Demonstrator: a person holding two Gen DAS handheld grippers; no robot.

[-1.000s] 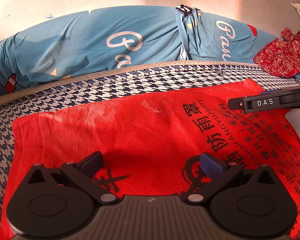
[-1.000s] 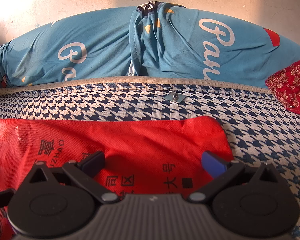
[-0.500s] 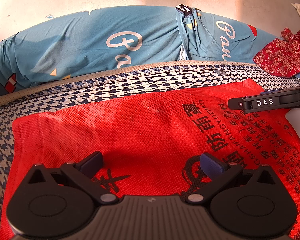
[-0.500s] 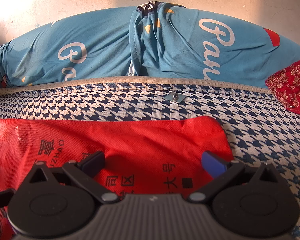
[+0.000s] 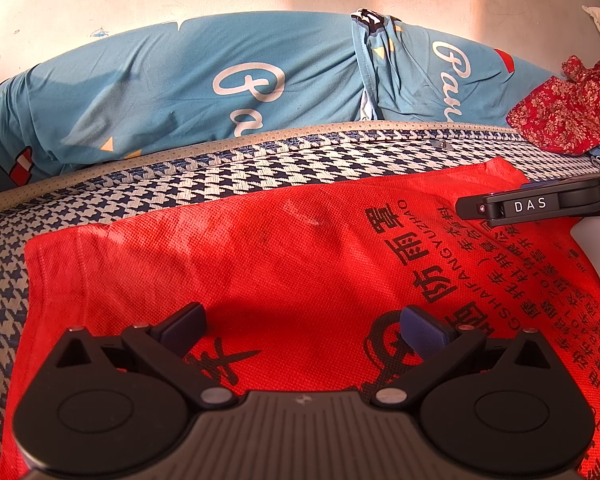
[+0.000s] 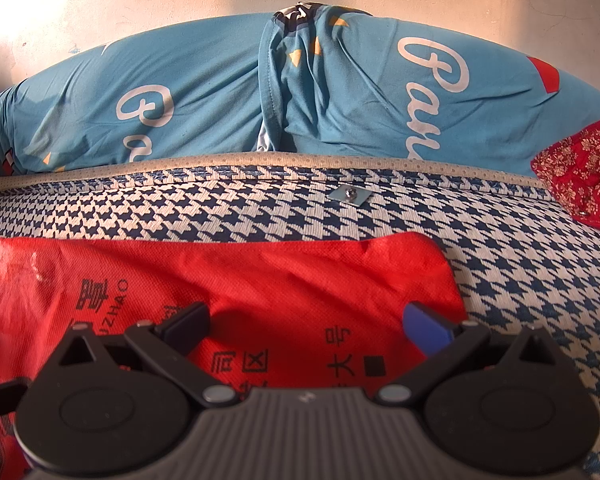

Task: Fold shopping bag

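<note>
The red non-woven shopping bag with black printed lettering (image 5: 300,272) lies flat across the lower frame on the blue-and-white houndstooth mat (image 6: 540,288). Left gripper (image 5: 302,326) and right gripper (image 6: 306,326) hover over it, fingers spread and empty, probably lined up to pinch an edge.
</note>
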